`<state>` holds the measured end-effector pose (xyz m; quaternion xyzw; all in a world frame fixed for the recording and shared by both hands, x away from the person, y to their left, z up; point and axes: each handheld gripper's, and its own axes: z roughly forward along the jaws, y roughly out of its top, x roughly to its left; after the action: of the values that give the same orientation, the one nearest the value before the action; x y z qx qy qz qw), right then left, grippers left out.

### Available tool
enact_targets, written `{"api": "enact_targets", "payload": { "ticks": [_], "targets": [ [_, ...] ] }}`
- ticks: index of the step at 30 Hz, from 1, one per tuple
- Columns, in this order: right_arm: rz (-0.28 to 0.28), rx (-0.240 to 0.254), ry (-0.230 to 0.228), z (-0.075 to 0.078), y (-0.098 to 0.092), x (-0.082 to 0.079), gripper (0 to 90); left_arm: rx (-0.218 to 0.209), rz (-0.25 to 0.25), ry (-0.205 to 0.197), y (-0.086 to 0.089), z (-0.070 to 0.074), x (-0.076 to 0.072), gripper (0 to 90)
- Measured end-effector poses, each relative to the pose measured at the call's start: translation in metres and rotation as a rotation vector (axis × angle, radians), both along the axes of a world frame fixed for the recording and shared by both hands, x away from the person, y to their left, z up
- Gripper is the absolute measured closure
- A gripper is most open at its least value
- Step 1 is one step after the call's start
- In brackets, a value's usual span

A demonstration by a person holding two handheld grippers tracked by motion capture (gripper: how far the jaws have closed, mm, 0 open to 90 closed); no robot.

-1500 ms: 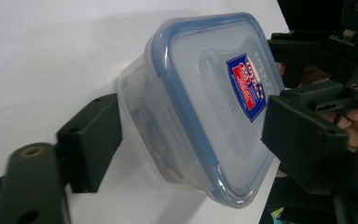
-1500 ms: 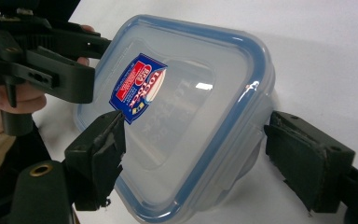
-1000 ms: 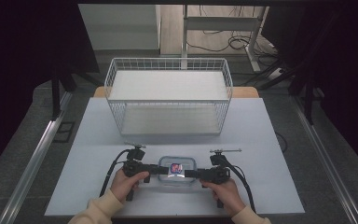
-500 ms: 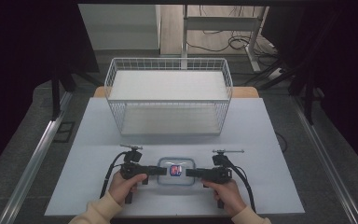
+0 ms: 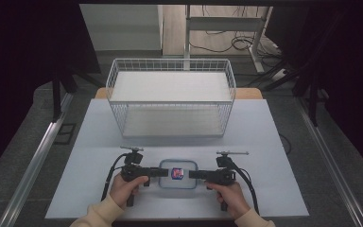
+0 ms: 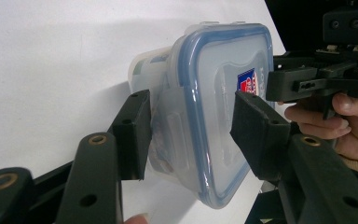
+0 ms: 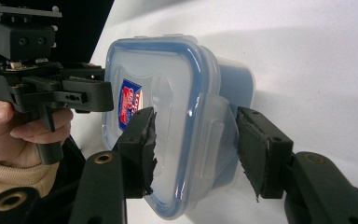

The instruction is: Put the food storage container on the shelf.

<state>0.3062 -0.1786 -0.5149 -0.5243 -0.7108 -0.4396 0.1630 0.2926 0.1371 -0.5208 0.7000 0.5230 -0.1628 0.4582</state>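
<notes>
Grippers meet at a lidded plastic box near the front edge of the white bench, one at each short end. The left gripper has just been closing, and in the left gripper view its pads straddle the side latch flap: one pad lies against the flap on the wall side, the other on the blue-rimmed lid. It looks clamped, though a thin gap at the lid-side pad cannot be ruled out. The right gripper has also just been closing; in the right gripper view its jaws bracket the opposite flap, one pad on the lid, the other standing just beside the flap with a sliver of space, so it reads as part open and not yet gripping. The box sits flat on the bench, a red-and-blue label on its lid, well in front of the wire basket.

The step in hand appears to be seizing both latches, either to unclip the lid or to lift the box. To do it well, the right gripper should finish closing squarely on its flap before any pull, and both hands should keep level so the box does not twist or skid. Pulling with one side loose risks tipping it.
</notes>
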Motion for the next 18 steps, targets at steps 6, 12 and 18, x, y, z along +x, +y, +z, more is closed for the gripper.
{"api": "enact_targets", "payload": {
  "ticks": [6,12,18],
  "targets": [
    [0.006,-0.005,-0.027,0.006,0.000,0.003,50.1,0.002,0.005,-0.017,0.000,0.005,0.001,49.8],
    [0.007,-0.010,-0.039,0.009,0.001,0.004,50.1,-0.001,0.011,-0.025,0.000,0.009,0.002,49.8],
    [0.015,-0.020,-0.084,0.023,0.003,0.007,50.1,-0.013,0.023,-0.059,0.003,0.020,0.003,49.8]
  ]
}}
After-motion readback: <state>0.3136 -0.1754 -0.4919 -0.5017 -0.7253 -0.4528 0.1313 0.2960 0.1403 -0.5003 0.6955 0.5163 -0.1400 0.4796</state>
